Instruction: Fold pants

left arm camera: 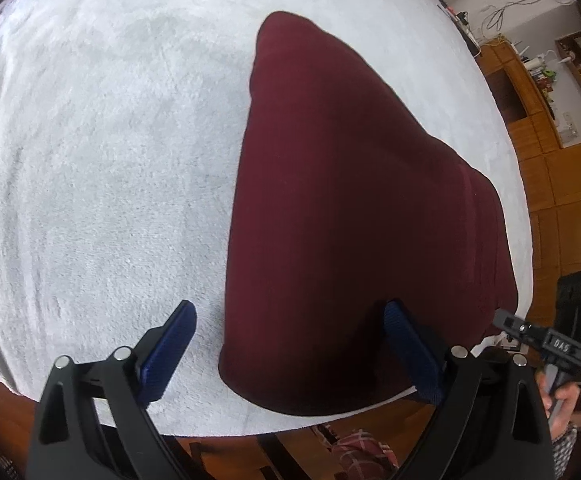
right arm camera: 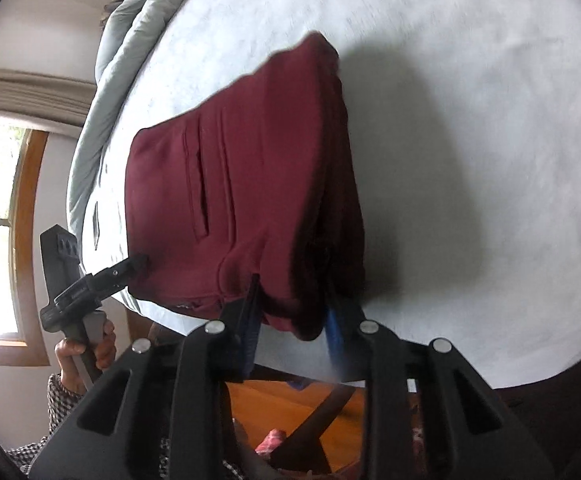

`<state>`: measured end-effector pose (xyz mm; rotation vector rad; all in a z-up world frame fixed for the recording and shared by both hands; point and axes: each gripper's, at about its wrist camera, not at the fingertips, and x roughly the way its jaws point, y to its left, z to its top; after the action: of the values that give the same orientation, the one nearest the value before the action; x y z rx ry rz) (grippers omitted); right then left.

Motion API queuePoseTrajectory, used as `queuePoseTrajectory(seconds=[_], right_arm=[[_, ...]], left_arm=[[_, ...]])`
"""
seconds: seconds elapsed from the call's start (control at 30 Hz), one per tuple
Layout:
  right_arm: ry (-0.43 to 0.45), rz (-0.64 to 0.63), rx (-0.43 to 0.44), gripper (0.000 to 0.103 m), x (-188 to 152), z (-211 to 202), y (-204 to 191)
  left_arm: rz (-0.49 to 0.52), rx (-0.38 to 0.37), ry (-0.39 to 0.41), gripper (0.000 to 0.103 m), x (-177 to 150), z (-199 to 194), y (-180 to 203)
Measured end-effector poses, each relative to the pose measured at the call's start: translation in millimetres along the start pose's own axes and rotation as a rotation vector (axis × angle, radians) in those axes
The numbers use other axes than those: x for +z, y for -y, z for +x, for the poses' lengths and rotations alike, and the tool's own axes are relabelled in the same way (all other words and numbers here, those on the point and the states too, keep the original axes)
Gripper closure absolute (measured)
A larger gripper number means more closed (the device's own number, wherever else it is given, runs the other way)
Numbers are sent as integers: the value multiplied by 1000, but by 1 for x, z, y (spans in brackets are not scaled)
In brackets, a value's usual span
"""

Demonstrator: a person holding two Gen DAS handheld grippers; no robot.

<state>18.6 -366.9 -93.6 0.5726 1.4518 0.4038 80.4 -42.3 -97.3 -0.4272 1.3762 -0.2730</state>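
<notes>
Pants (right arm camera: 246, 184), one pair in dark maroon cotton twill, already doubled into a thick stack, are what my fingers are on. My right gripper (right arm camera: 292, 312) has its blue-padded fingers (right arm camera: 250, 320) narrowed around the stack's near corner, cloth bunched between them; it looks like a pinch, though the blur keeps me from swearing the pads bite. My left gripper (left arm camera: 286, 344) stands spread: its two blue pads (left arm camera: 170, 348) straddle the pants' near left edge without pressing, one over bare blanket, the other over the cloth.

I judge this the start of another fold: the near end seized, ready to be carried over the far end. Next I should close the left fingers on its corner too, then lift both corners evenly and lay them forward, square to the far edge.

Count: one pair of pants, two grippers, four pads, one white fleecy blanket (left arm camera: 90, 140) beneath the pants, one grey quilt (right arm camera: 138, 12) beyond them.
</notes>
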Motion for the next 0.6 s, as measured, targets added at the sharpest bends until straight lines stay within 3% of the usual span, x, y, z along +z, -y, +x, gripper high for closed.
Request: queuePoseTrajectory(seconds=[0.1, 0.23, 0.3, 0.4, 0.53, 0.6], right_arm=[[28, -14, 28, 74, -2, -5, -4], [22, -42, -7, 70, -2, -5, -11], [23, -36, -6, 69, -3, -5, -10], [26, -33, 8, 67, -4, -6, -9], [27, -42, 35, 67, -5, -7, -15], [27, -65, 35, 67, -4, -7, -24]], left_arm=[[-17, -20, 5, 8, 8, 1, -4], [-38, -83, -30, 9, 20, 13, -6], [-61, -143, -49, 24, 26, 18, -8], [-57, -118, -52, 35, 22, 23, -6], [-70, -138, -20, 63, 19, 9, -17], [-72, -159, 2, 67, 18, 1, -22]])
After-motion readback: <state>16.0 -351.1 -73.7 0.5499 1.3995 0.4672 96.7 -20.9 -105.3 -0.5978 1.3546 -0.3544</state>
